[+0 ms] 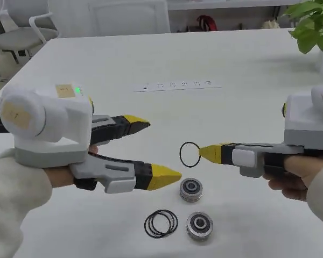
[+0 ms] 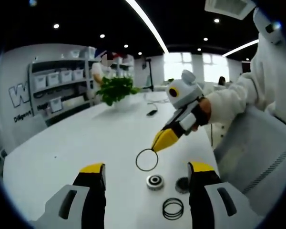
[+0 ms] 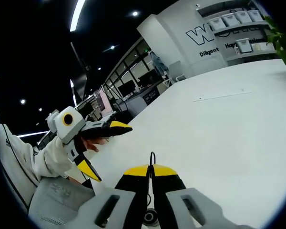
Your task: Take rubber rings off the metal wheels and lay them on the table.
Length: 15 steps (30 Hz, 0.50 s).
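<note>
My right gripper (image 1: pixel 202 152) is shut on a thin black rubber ring (image 1: pixel 189 154), held in the air above the white table (image 1: pixel 215 59). The same ring (image 2: pixel 147 160) hangs from the yellow tip of the right gripper (image 2: pixel 156 147) in the left gripper view. Seen edge-on, the ring (image 3: pixel 152 160) sticks up between the shut tips of the right gripper (image 3: pixel 151 170). My left gripper (image 1: pixel 162 151) is open and holds nothing, left of the ring. Two metal wheels (image 1: pixel 191 190) (image 1: pixel 199 226) lie on the table below. A small pile of black rings (image 1: pixel 161 223) lies beside them.
A white power strip (image 1: pixel 177 85) lies further back on the table. A green plant (image 1: pixel 315 24) stands at the far right corner. Chairs (image 1: pixel 21 32) stand beyond the far left edge. In the left gripper view, shelves with bins (image 2: pixel 62 81) line the wall.
</note>
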### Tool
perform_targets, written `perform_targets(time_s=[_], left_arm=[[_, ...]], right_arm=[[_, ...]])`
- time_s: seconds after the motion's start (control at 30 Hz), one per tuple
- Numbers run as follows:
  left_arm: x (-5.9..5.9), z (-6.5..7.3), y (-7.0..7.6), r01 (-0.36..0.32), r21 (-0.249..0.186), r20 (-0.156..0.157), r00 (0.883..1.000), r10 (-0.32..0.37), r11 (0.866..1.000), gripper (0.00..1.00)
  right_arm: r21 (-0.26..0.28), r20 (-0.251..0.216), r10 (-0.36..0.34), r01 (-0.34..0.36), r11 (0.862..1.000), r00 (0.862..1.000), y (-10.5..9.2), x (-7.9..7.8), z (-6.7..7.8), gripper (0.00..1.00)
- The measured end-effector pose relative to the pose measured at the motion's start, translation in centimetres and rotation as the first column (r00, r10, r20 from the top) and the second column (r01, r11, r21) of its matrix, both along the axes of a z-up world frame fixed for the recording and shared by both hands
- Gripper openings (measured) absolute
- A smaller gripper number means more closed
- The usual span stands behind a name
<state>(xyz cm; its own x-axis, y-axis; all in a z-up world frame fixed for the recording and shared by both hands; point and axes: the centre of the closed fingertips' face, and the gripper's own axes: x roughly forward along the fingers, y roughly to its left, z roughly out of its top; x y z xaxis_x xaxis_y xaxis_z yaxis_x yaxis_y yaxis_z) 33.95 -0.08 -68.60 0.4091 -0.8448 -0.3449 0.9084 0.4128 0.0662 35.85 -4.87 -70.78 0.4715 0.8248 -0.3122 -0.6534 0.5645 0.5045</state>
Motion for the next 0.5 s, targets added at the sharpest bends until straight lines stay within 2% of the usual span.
perform_targets(time_s=[0.23, 0.37, 0.5], left_arm=[[-0.5, 0.8, 1.6, 0.0, 0.0, 0.0, 1.0, 0.0, 1.0, 0.76], [-0.9, 0.9, 3.0, -0.006, 0.031, 0.008, 1.0, 0.005, 1.0, 0.76], [-1.6, 0.7, 4.2, -0.008, 0.052, 0.0, 1.0, 0.008, 0.999, 0.77]], right_arm=[[0.004, -0.01, 0.039, -0.039, 0.999, 0.999, 0.8, -0.7, 0.0, 0.0], [0.002, -0.016, 0.067, -0.067, 0.998, 0.998, 1.3, -1.2, -0.1, 0.0], [0.002, -0.024, 0.101, -0.101, 0.995, 0.995, 2.0, -1.9, -0.2, 0.0]])
